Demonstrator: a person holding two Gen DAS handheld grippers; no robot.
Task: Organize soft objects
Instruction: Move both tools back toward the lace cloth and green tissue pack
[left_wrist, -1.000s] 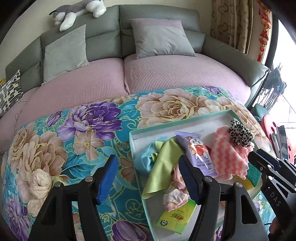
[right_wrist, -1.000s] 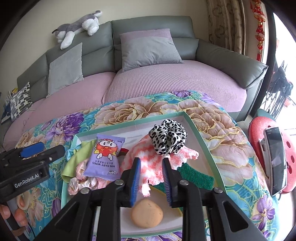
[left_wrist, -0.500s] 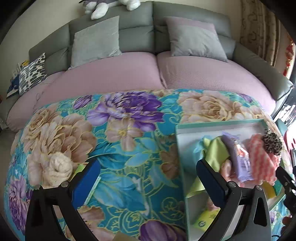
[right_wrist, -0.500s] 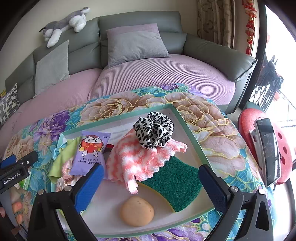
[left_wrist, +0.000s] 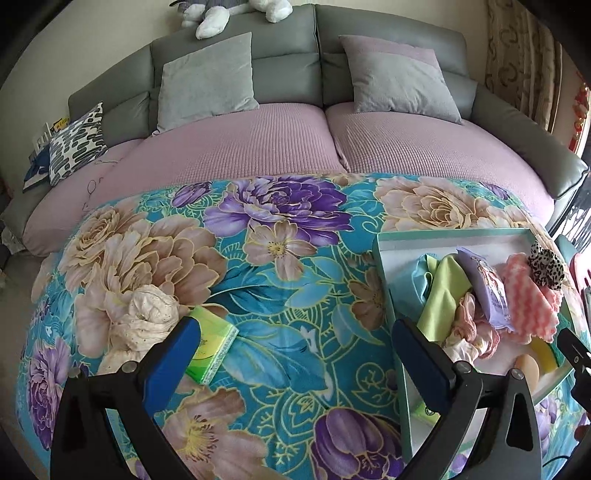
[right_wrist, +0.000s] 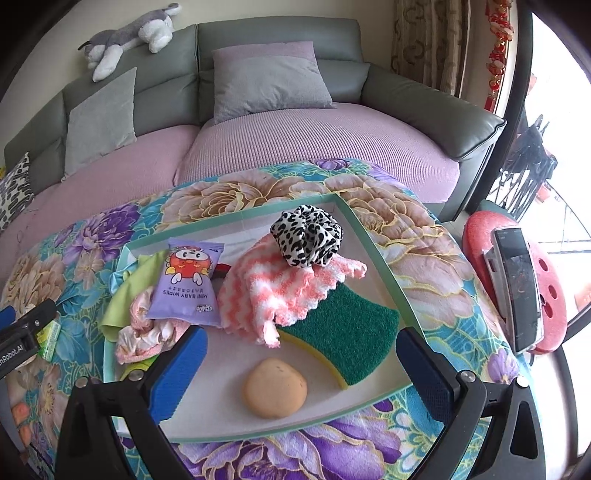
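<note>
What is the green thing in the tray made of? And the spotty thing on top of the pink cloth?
The green pad looks like a scouring sponge: a rough, matte, fibrous green top over a yellow foam layer showing at its edge. The spotty scrunchie looks like smooth fabric, gathered in soft folds with a slight sheen, possibly satin.

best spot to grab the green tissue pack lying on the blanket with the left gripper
Come from above with the left gripper, jaws open, and close across the short width of the green tissue pack. It lies flat; the cream cloth crowds its left end, so grip its free right end.
</note>
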